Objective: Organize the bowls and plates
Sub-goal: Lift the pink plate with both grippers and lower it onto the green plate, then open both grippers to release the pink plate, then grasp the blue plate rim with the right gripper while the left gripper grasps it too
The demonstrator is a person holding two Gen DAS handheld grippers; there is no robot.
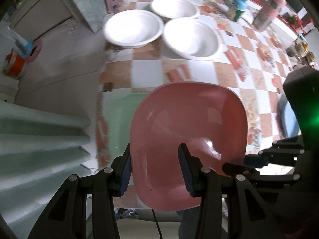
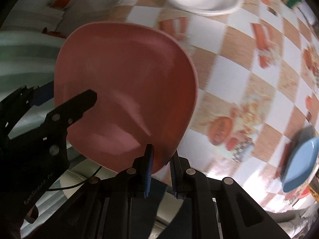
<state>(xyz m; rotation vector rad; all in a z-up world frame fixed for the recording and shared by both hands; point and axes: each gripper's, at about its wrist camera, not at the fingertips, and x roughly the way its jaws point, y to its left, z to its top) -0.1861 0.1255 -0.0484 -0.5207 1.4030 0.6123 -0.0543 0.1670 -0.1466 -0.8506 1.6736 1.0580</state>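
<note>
A pink square plate (image 1: 189, 127) is held in the air over the table's near edge, tilted. My left gripper (image 1: 157, 169) straddles its near rim with the jaws apart, one finger on each side of the rim. My right gripper (image 2: 161, 165) is shut on the plate's (image 2: 127, 87) near edge. Three white bowls (image 1: 133, 27) (image 1: 174, 7) (image 1: 192, 37) stand together at the far side of the table. A blue plate (image 2: 301, 169) lies at the right edge of the right wrist view.
The table has a checkered orange and white cloth (image 1: 229, 73). A green bottle (image 1: 240, 6) and a pink flask (image 1: 269, 12) stand at the far right. Pale green furniture (image 1: 39, 139) and a floor with an orange container (image 1: 15, 65) lie to the left.
</note>
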